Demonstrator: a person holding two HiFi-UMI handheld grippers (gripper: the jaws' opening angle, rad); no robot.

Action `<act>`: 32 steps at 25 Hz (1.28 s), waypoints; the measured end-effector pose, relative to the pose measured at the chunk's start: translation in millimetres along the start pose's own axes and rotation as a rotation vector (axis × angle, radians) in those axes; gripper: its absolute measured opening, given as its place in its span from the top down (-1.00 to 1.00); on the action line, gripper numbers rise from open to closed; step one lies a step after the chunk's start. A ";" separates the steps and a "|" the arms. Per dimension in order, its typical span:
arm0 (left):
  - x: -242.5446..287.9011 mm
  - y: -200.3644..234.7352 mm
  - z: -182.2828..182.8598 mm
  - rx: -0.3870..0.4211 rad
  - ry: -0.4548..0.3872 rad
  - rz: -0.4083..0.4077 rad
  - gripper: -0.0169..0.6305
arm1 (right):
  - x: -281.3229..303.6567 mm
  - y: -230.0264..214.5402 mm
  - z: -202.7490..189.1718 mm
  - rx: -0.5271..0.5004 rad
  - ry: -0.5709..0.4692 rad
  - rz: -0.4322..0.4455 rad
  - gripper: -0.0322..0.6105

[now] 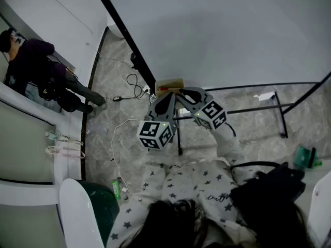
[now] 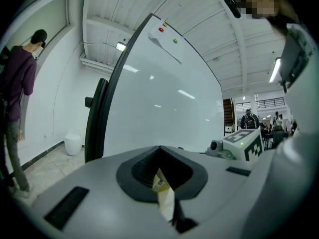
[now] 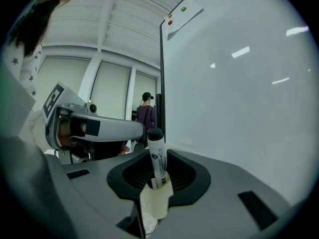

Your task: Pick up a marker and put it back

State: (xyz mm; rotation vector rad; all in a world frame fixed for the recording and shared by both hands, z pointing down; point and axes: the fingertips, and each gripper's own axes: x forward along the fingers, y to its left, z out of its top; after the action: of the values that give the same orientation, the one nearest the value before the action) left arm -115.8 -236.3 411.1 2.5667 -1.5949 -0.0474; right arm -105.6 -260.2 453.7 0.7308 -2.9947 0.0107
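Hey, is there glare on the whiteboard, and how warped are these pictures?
Left gripper view: bright streaks glare on the whiteboard, and fisheye bows its edge. Right gripper view: the same glare, with the marker sharp in the claw. Head view: dim, flat light, with straight lines curved near the edges.

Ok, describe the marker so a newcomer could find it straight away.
Start at the big whiteboard. Close by it, the right gripper clamps the marker upright: a white barrel with black print and a black cap. The left gripper alongside holds no pen.

Star-printed white top (image 1: 196, 187); grey left claw (image 1: 165, 97), right claw (image 1: 180, 92), checkered cubes (image 1: 155, 134)
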 end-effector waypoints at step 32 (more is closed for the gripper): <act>-15.3 -22.5 58.8 0.034 -0.076 -0.051 0.94 | -52.1 13.7 92.6 -0.010 -0.211 0.008 0.64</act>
State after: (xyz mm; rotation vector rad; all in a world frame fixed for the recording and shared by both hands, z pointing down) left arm -107.8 -217.7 349.5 2.6619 -1.5678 -0.1247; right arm -70.9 -226.0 358.3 0.7648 -3.1933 -0.0866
